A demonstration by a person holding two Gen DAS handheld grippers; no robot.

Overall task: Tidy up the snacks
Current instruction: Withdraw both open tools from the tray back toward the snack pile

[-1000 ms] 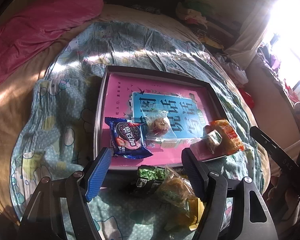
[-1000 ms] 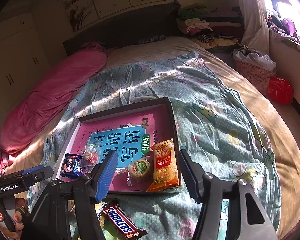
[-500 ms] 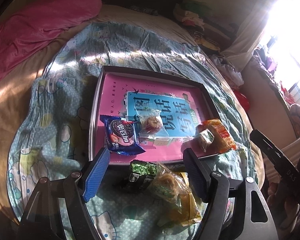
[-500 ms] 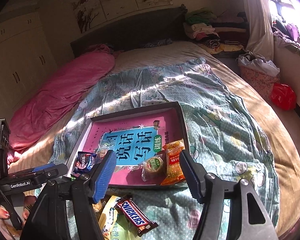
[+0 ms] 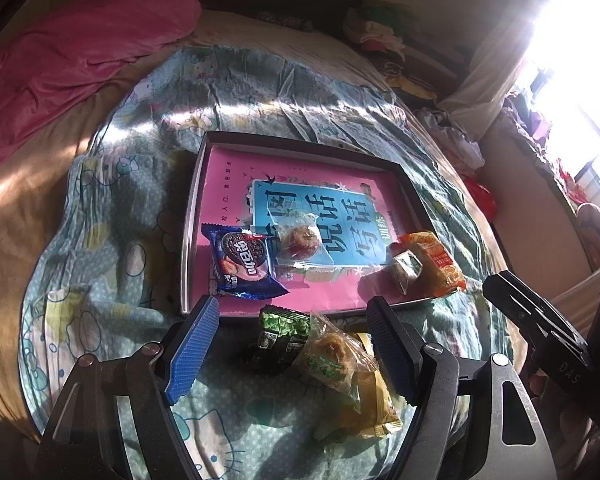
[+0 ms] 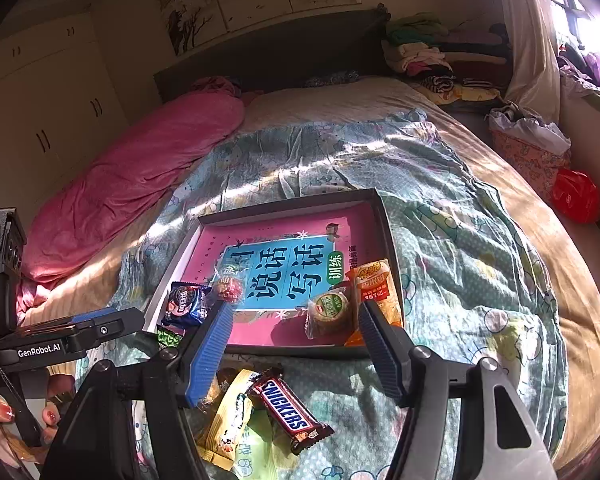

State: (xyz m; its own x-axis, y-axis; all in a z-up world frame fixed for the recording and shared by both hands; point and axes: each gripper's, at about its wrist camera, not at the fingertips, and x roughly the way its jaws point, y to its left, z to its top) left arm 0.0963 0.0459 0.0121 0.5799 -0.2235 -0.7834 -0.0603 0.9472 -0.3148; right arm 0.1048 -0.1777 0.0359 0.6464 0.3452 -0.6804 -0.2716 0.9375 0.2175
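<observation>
Tray (image 6: pixel 384 216) on bed holds four snacks: Oreo pack (image 5: pixel 242 264), clear-wrapped pastry (image 5: pixel 300 238), green-label cake (image 6: pixel 330 308), orange packet (image 6: pixel 376 288)

Left outside, just before tray's near rim: Snickers bar (image 6: pixel 288 414), green pack (image 5: pixel 284 330), yellow packets (image 6: pixel 230 420)

Left gripper (image 5: pixel 296 344) and right gripper (image 6: pixel 296 344) both agape, empty

Sunlit bedroom, bed filling the view

Sunlight is pouring through the window (image 6: pixel 580 12) across the patterned quilt (image 6: pixel 440 200); a pink blanket (image 6: pixel 132 176) is lying beside white wardrobes (image 6: pixel 48 112).

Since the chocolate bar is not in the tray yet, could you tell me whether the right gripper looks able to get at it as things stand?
Probably yes. The right gripper is open and empty, and the chocolate bar lies face up on the blanket just below its fingers, on top of other wrappers with nothing covering it.
</observation>
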